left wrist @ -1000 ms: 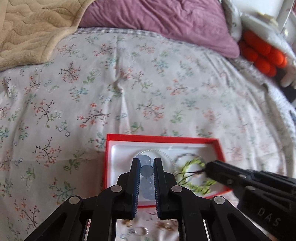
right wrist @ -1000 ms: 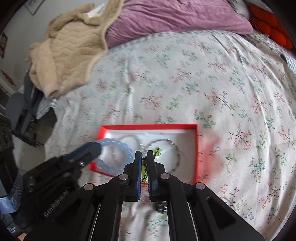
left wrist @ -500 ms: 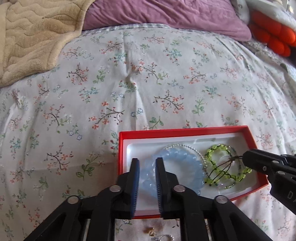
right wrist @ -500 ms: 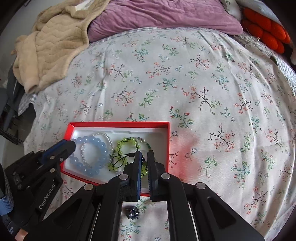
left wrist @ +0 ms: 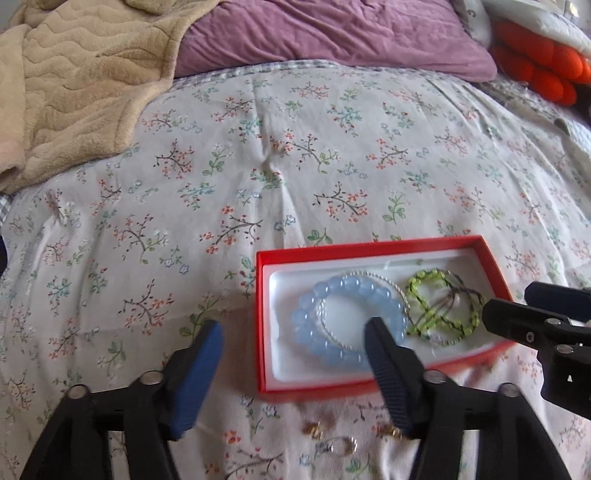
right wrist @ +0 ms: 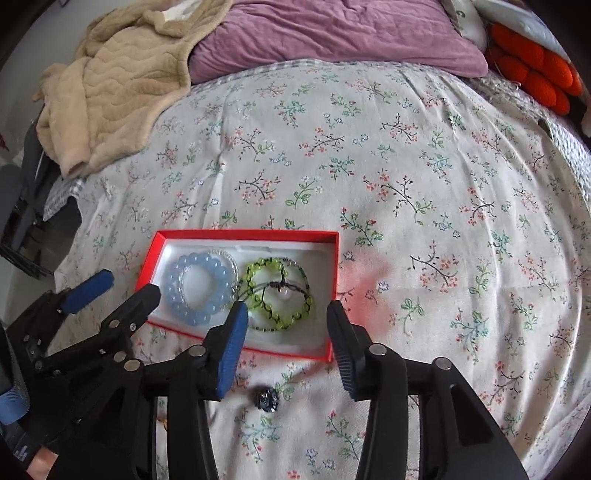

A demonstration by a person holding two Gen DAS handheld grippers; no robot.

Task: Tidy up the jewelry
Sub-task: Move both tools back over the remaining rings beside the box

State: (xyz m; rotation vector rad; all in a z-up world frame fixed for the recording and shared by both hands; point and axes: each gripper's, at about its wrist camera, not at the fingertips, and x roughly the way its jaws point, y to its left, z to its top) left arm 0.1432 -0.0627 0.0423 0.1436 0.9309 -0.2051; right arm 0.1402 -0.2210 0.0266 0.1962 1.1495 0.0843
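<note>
A red box with a white liner lies on the floral bedspread. In it lie a pale blue bead bracelet, a thin silver bead chain and a green bead bracelet with black cord. My left gripper is open and empty at the box's near left corner. My right gripper is open and empty over the box's near right end.
Small gold pieces and rings lie on the sheet in front of the box. A dark round piece lies between my right fingers' bases. A beige blanket, purple pillow and orange plush lie at the back.
Both grippers opened wide and let go of the blue and green bracelets, which now lie in the box. Both grippers drew back toward the near side.
</note>
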